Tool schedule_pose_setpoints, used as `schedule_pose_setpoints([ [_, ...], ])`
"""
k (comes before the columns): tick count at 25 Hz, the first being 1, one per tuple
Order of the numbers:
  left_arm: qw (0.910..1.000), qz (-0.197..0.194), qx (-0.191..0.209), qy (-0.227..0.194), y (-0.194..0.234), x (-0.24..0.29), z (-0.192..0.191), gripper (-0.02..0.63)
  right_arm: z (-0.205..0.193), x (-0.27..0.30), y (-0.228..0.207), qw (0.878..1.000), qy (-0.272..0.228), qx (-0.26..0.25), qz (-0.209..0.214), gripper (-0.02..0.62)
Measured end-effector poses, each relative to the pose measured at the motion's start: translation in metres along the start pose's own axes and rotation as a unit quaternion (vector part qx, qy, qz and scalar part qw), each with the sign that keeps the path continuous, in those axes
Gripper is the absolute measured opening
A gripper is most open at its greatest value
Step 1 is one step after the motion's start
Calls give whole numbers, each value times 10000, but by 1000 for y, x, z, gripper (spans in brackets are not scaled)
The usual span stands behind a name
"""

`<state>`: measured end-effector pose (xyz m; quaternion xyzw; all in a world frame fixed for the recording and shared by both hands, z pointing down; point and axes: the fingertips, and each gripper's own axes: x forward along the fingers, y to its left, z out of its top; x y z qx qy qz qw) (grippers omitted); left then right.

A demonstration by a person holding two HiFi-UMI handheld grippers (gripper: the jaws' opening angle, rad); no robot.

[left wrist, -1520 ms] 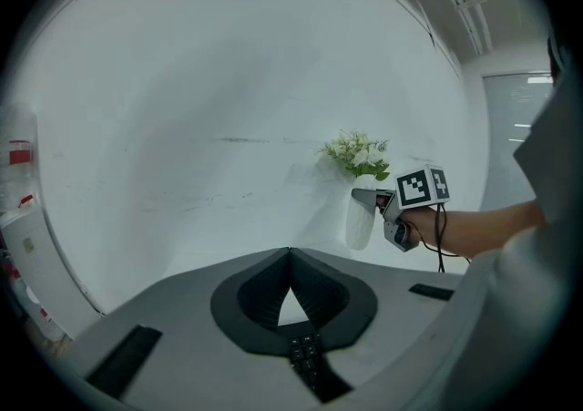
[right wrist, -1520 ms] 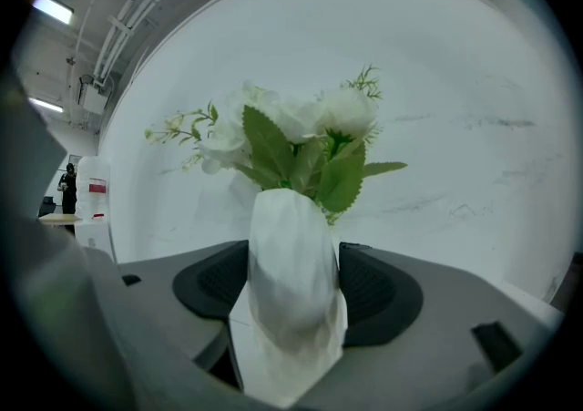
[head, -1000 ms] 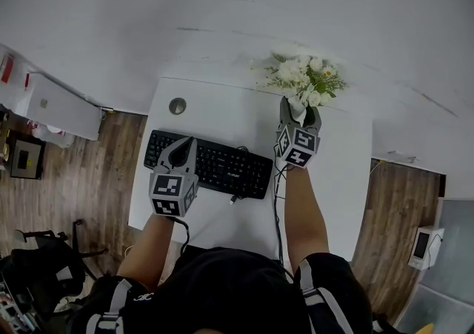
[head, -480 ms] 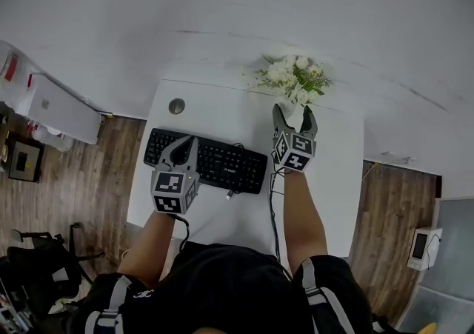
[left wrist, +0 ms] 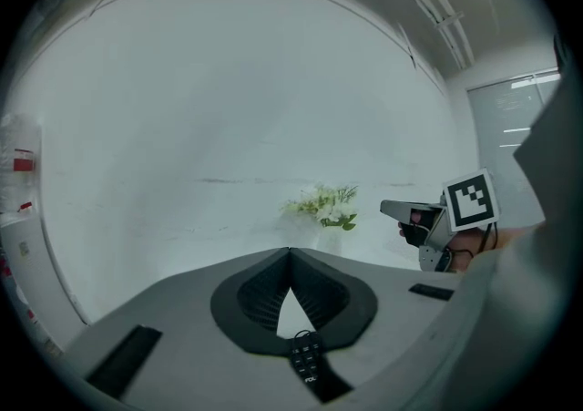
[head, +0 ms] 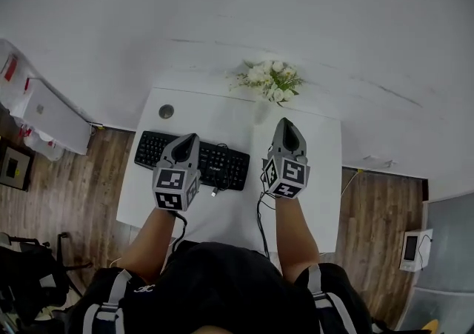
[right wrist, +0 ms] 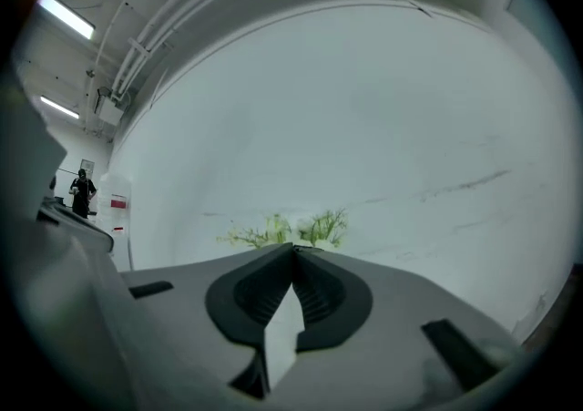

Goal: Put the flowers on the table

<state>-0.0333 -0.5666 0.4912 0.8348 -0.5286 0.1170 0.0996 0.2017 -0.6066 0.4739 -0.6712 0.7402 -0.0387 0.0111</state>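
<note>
A bunch of white flowers with green leaves (head: pixel 268 82) stands in a pale vase at the back edge of the white table (head: pixel 222 114), against the wall. My right gripper (head: pixel 285 122) hovers in front of it, apart from it, jaws shut and empty. My left gripper (head: pixel 188 137) is shut over the black keyboard (head: pixel 194 161). In the left gripper view the flowers (left wrist: pixel 323 207) stand ahead, the right gripper (left wrist: pixel 428 222) at the right, and my left gripper (left wrist: pixel 290 251) is closed. In the right gripper view the flowers (right wrist: pixel 291 229) show just over my right gripper (right wrist: pixel 293 247).
A round cable hole (head: pixel 166 111) sits in the table's back left corner. A cable (head: pixel 261 203) trails from the right gripper over the table. A white cabinet (head: pixel 44 114) stands at the left on the wood floor (head: pixel 70 177). The white wall (head: pixel 237 21) is close behind the flowers.
My right gripper has let go of the flowers, drawn back toward me and shut. The flowers now stand alone at the table's back edge. The left gripper has barely moved.
</note>
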Motion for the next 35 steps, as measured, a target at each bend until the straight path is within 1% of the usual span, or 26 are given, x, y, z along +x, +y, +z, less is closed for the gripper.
schedule_pose_setpoints([
  [3, 9997, -101, -11, -209, -19, -8, 13, 6, 28, -32, 3, 9997, -139, 49, 171, 0],
  [5, 9995, -164, -9, -284, -30, -12, 19, 6, 37, -51, 1, 9997, -139, 112, 189, 0],
  [9, 9990, -253, 47, -378, -48, -20, 26, 6, 39, -80, -7, 9992, -66, 366, 109, 1],
  [12, 9987, -313, 78, -390, -59, -24, 26, 6, 35, -91, -10, 9993, 2, 356, 78, 0],
  [16, 9981, -385, 141, -469, -66, -30, 30, 6, 32, -99, -7, 9993, 26, 368, 83, 0],
  [21, 9979, -392, 211, -470, -67, -35, 32, 6, 34, -104, -2, 9990, -32, 434, 121, 0],
  [28, 9977, -414, 229, -494, -64, -42, 32, 6, 34, -106, 10, 9989, -25, 423, 194, 0],
  [35, 9976, -427, 244, -488, -65, -44, 31, 6, 32, -107, 11, 9989, -8, 417, 211, 0],
])
